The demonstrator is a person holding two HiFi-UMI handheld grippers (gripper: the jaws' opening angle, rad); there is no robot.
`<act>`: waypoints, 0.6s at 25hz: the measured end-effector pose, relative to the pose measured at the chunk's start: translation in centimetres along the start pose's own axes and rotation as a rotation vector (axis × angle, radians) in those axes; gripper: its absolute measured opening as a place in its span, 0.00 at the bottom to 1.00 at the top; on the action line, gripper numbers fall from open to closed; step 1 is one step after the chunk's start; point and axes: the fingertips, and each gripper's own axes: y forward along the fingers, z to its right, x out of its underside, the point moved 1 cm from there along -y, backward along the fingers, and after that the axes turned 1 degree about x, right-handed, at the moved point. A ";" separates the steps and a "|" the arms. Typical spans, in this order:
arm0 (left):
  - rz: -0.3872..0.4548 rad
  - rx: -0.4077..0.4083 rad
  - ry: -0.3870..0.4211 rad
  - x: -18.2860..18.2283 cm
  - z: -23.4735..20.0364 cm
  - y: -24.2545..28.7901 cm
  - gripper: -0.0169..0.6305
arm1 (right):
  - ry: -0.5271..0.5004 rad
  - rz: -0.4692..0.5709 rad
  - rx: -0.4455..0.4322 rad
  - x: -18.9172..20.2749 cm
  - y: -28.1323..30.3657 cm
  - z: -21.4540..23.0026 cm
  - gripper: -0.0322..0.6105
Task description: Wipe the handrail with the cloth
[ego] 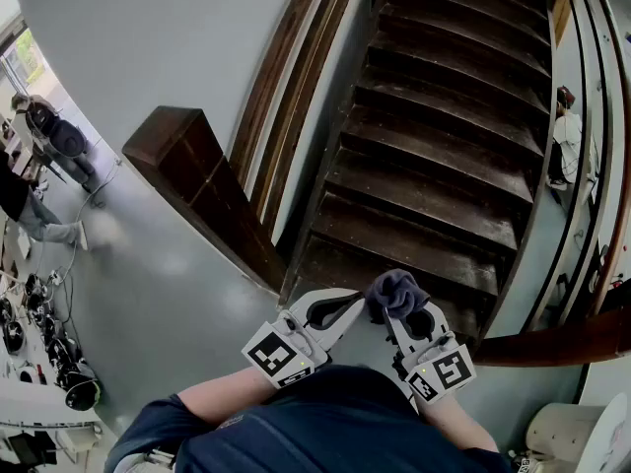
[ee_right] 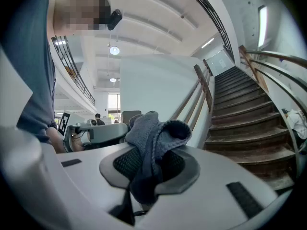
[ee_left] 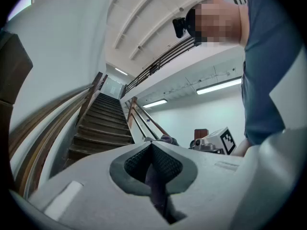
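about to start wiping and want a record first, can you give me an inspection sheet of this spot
surface: dark wooden stairs; grey floor at their foot.
job's things: cloth bunched, not touching the handrail.
clutter: equipment at the floor's left edge.
grippers: right gripper claw shut on the cloth; left gripper claw shut, apparently pinching a strip of the cloth.
cables: one cable trailing on the floor, left.
surroundings: bystanders at left; pale wall.
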 end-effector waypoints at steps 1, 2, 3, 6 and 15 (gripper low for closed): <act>0.000 0.001 -0.001 0.1 0.1 0.2 0.03 | 0.000 -0.001 0.000 0.0 -0.1 0.2 0.20; -0.001 0.001 -0.002 0.2 0.1 0.4 0.03 | 0.000 -0.002 0.000 0.1 -0.2 0.4 0.20; -0.002 0.002 -0.002 0.2 0.2 0.6 0.03 | 0.000 -0.002 0.000 0.0 -0.3 0.5 0.20; -0.007 0.003 -0.002 0.4 0.5 1.3 0.03 | -0.001 -0.003 -0.004 -0.1 -0.7 1.1 0.20; -0.022 -0.029 0.003 0.7 1.4 2.7 0.03 | 0.041 0.011 -0.026 0.1 -2.4 2.6 0.20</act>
